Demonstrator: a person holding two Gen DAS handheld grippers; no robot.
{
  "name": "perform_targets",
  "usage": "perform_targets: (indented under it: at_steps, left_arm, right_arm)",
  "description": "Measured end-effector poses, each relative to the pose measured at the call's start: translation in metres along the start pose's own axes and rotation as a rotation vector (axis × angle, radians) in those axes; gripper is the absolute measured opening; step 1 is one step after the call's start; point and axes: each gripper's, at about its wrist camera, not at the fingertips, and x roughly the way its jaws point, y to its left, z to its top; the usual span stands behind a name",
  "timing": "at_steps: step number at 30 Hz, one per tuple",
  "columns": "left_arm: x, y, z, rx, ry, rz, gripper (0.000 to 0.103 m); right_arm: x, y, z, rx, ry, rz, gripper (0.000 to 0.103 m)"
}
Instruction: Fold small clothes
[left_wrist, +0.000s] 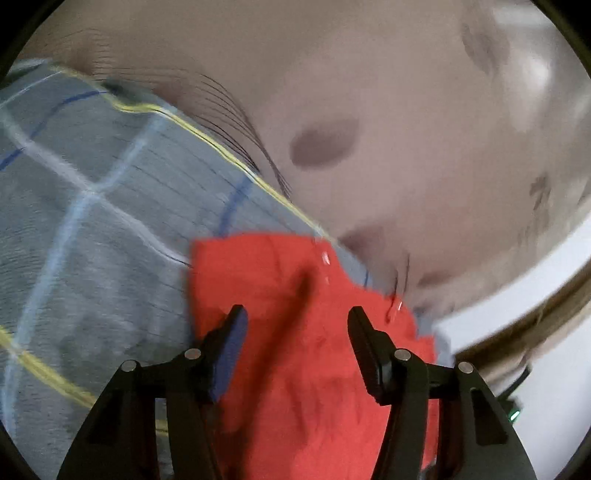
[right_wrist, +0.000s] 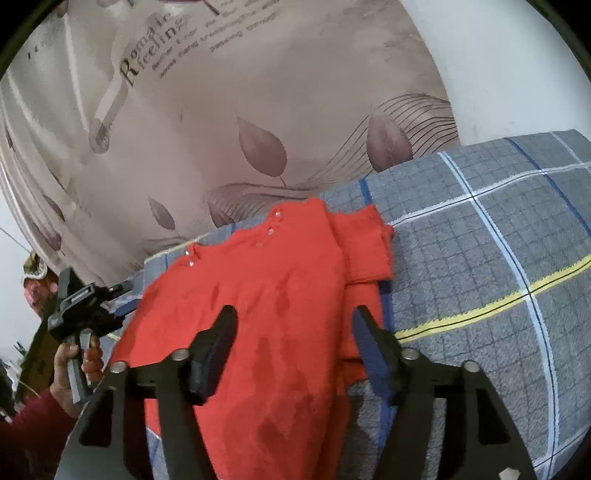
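A small red knit sweater (right_wrist: 280, 295) lies spread on a grey checked blanket (right_wrist: 480, 258), its right sleeve folded in over the body. Small shiny buttons sit along its neckline. My right gripper (right_wrist: 295, 314) is open and empty, hovering over the sweater's middle. My left gripper (left_wrist: 297, 314) is open and empty above the sweater (left_wrist: 295, 314) in the blurred left wrist view. It also shows in the right wrist view (right_wrist: 110, 291), held by a hand at the sweater's left edge.
The blanket (left_wrist: 92, 221) has white, blue and yellow stripes and covers a raised surface. A beige curtain (right_wrist: 258, 110) with leaf prints and lettering hangs behind it. A white wall (right_wrist: 517, 74) stands at the right.
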Motion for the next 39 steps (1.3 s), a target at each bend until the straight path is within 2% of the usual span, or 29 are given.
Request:
perform_targets:
  at_steps: [3,5,7,10,13,18,22,25,32,34,37,38,39]
  left_arm:
    - [-0.016,0.024,0.008,-0.064,0.008,0.035,0.057]
    - [-0.024,0.025,0.01,-0.042,0.033,0.028,0.057]
    - [-0.027,0.016,0.008,0.019,0.097,-0.008,0.059]
    - [-0.013,0.003,-0.001,0.103,0.241,-0.015,0.061]
    - [0.005,0.013,-0.004,0.064,0.327,0.021,0.061]
    - [0.016,0.032,0.005,-0.05,0.334,-0.087,0.061]
    - [0.034,0.027,0.013,-0.001,0.391,-0.145,0.062]
    - [0.048,0.023,0.019,-0.008,0.406,-0.187,0.062]
    - [0.062,0.007,0.014,0.057,0.393,-0.251,0.062]
    - [0.062,0.001,0.011,0.097,0.39,-0.218,0.062]
    - [0.071,-0.029,-0.001,0.281,0.358,-0.084,0.058]
    - [0.071,-0.04,-0.008,0.376,0.332,-0.01,0.055]
    - [0.071,-0.05,-0.016,0.457,0.305,0.066,0.044]
  right_arm:
    - [-0.003,-0.002,0.001,0.011,-0.014,0.009,0.068]
    - [-0.005,-0.003,0.001,0.016,-0.024,0.008,0.069]
    - [-0.009,-0.006,0.001,0.033,-0.044,0.01,0.072]
    - [-0.009,-0.008,0.002,0.044,-0.048,0.01,0.075]
    - [-0.011,-0.01,0.003,0.057,-0.052,0.018,0.077]
    - [-0.013,-0.02,0.004,0.104,-0.067,0.034,0.08]
    - [-0.015,-0.025,0.004,0.132,-0.071,0.049,0.08]
    - [-0.016,-0.024,0.003,0.129,-0.079,0.051,0.081]
    - [-0.016,-0.021,0.003,0.109,-0.082,0.042,0.084]
    - [-0.016,-0.02,0.003,0.107,-0.083,0.041,0.086]
    - [-0.015,-0.02,0.003,0.103,-0.083,0.031,0.086]
    - [-0.015,-0.02,0.003,0.101,-0.084,0.028,0.086]
    - [-0.015,-0.019,0.003,0.096,-0.084,0.02,0.087]
